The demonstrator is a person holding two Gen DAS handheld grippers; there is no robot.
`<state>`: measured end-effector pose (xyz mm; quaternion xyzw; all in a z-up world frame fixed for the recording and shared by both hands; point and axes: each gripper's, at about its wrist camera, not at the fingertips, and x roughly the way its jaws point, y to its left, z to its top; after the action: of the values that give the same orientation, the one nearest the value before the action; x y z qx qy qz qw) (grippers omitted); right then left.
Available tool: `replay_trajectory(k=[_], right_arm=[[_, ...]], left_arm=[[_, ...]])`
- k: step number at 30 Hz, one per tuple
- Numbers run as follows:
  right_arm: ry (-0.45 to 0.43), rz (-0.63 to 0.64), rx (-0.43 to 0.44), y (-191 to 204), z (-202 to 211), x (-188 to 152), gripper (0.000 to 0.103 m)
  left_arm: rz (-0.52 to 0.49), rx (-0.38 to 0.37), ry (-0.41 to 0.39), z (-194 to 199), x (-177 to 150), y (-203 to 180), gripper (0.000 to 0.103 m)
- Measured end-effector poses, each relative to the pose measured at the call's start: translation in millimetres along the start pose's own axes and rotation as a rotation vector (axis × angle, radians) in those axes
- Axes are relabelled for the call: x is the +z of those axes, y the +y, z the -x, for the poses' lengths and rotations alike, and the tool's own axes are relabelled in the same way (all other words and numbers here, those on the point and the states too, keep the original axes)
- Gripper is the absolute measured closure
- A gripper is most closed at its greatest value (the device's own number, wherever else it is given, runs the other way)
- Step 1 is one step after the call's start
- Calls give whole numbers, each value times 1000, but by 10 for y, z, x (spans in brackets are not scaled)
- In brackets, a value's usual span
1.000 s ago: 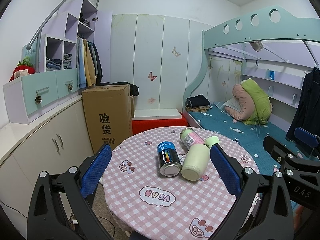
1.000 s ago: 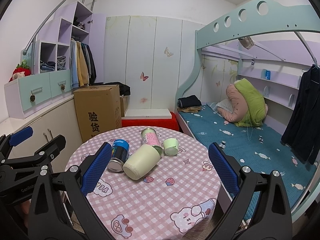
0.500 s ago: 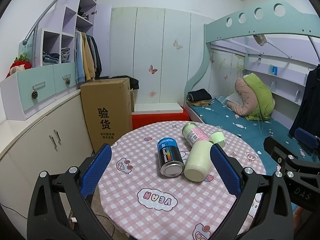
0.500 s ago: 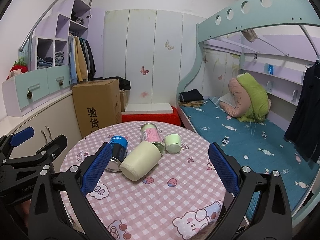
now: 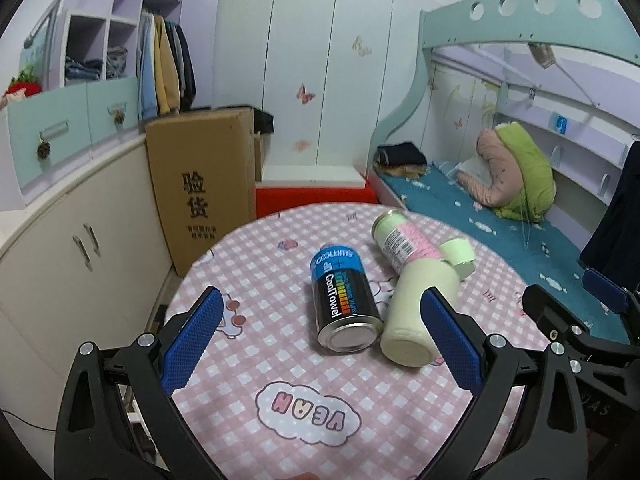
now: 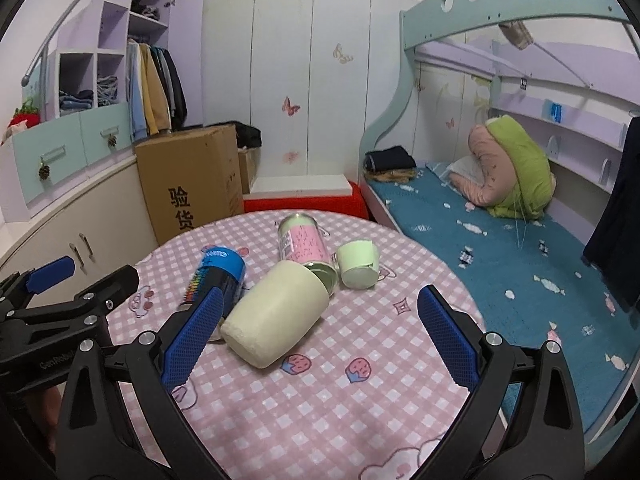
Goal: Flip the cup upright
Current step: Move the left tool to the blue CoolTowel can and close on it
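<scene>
The left claw (image 5: pixel 320 336) is held wide open above the near part of the table (image 5: pixel 280 360), nothing between its blue pads (image 5: pixel 192 336). The right claw (image 6: pixel 316 336) is likewise spread open over the same table, empty. The right claw is seen in the left view just to the right of the left claw, and the left claw (image 6: pixel 60 300) in the right view just to the left.

Beyond the left claw and to its left, past the table edge, a tall cardboard box (image 5: pixel 204 184) is stood on the floor.

Ahead of the right claw, between its fingers and nearer the left one, the cream cup (image 6: pixel 276 312) is laid on its side, its closed base turned toward the claw. In the left view the cup (image 5: pixel 416 316) is found just beside the right finger.

Touching the cup on its left, a black-and-blue CoolTowel can (image 5: pixel 344 300) is laid on its side.

Beyond the cup, a pink-and-green canister (image 6: pixel 306 250) is laid down, its end against the cup's mouth.

To the right of that canister, a small pale green cup (image 6: pixel 358 264) is tipped over.
</scene>
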<state>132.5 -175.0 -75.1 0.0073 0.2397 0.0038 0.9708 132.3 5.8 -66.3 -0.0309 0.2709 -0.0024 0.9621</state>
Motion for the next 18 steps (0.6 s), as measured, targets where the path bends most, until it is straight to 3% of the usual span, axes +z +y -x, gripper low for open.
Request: replay_trajectory(k=[8, 18], right_arm=[[46, -50, -12, -91, -486, -60, 5], [77, -77, 6, -115, -954, -86, 5]], left_arm=[[0, -19, 128, -571, -36, -84, 8], [-15, 15, 198, -996, -10, -158, 8]])
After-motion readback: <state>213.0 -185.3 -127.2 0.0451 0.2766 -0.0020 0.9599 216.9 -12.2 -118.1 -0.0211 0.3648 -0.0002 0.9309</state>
